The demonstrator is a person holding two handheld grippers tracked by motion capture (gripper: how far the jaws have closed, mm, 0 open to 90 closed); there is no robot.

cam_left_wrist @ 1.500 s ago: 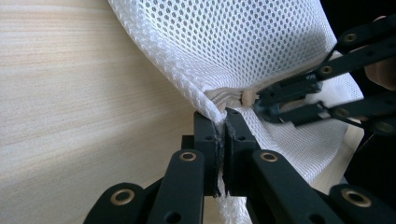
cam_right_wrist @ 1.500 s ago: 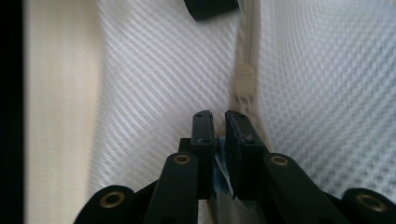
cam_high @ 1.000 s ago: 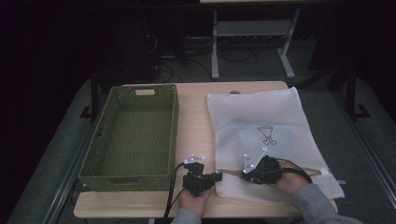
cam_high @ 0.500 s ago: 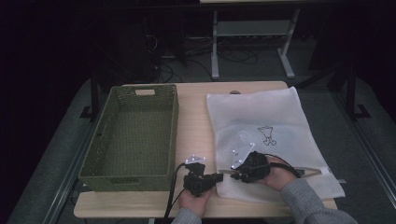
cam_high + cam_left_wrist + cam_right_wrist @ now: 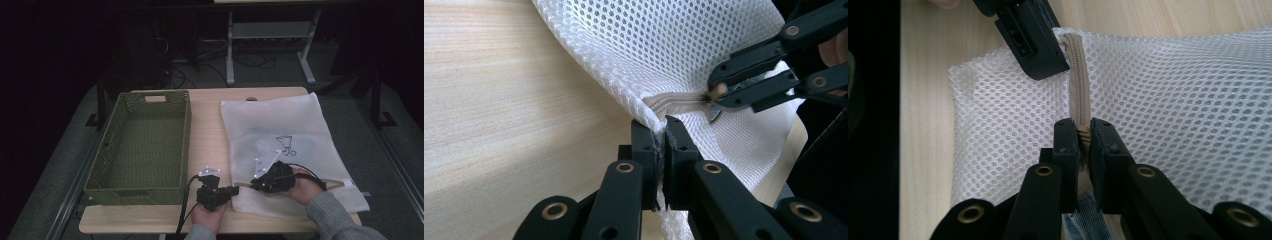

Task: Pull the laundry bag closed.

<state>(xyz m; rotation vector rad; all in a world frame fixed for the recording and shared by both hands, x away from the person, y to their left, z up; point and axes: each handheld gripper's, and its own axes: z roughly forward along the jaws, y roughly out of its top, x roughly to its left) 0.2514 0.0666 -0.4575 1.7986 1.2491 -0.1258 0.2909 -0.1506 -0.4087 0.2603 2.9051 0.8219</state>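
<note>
since the earlier frame your right hand has slid left along the near edge of the mesh laundry bag [image 5: 280,135], so the right gripper [image 5: 264,181] now sits close to the left gripper [image 5: 231,190]. the bag lies flat on the right half of the desk [image 5: 210,120], beside the green basket [image 5: 145,145], with its zipper [image 5: 1077,75] end at the near left corner. you pin that corner with the left so the mesh stays taut while the right works the zipper; this looks like the start of opening the bag. the left fingers [image 5: 644,150] are closed tight on the bag's corner fold, right at the zipper's end. the right fingers [image 5: 1067,145] are closed too, clamped on the beige zipper a little way along from the left.
</note>
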